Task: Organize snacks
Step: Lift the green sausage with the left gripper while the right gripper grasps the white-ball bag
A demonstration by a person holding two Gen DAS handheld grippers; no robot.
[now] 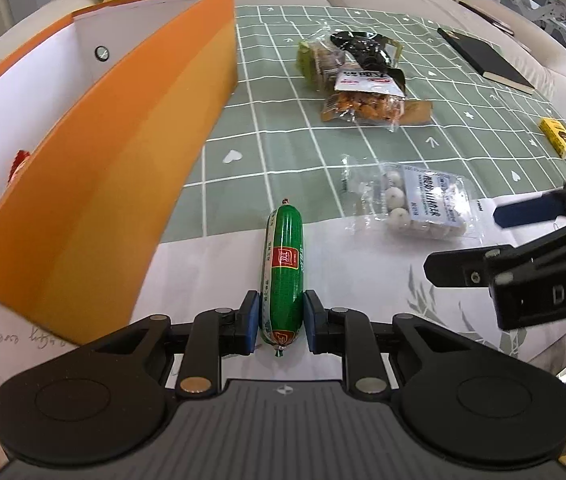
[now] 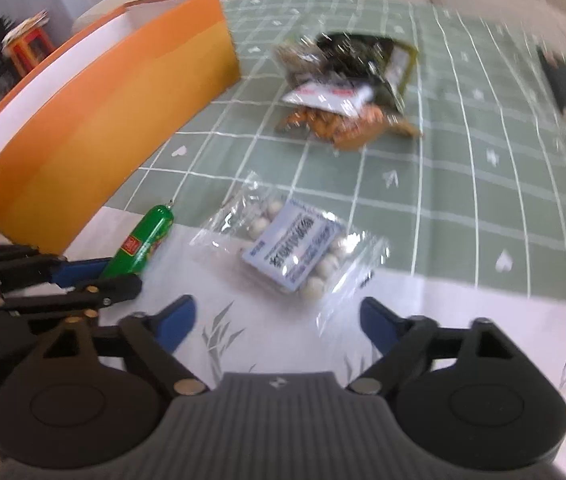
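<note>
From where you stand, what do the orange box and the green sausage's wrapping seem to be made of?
The orange box looks like stiff matte cardboard: flat thin walls, white inside, sharp folded corners. The green sausage seems cased in smooth glossy plastic film, probably: it shines and is pinched shut at both ends, apparently with small clips.

left gripper (image 1: 283, 322): black linkage arms, blue pads, silver pivot pins, ribbed grey body with small cross mark
right gripper (image 2: 277, 322): same build, black arms, blue pads, brass-silver pins, round black discs either side
side marking: white letters "DAS"
</note>
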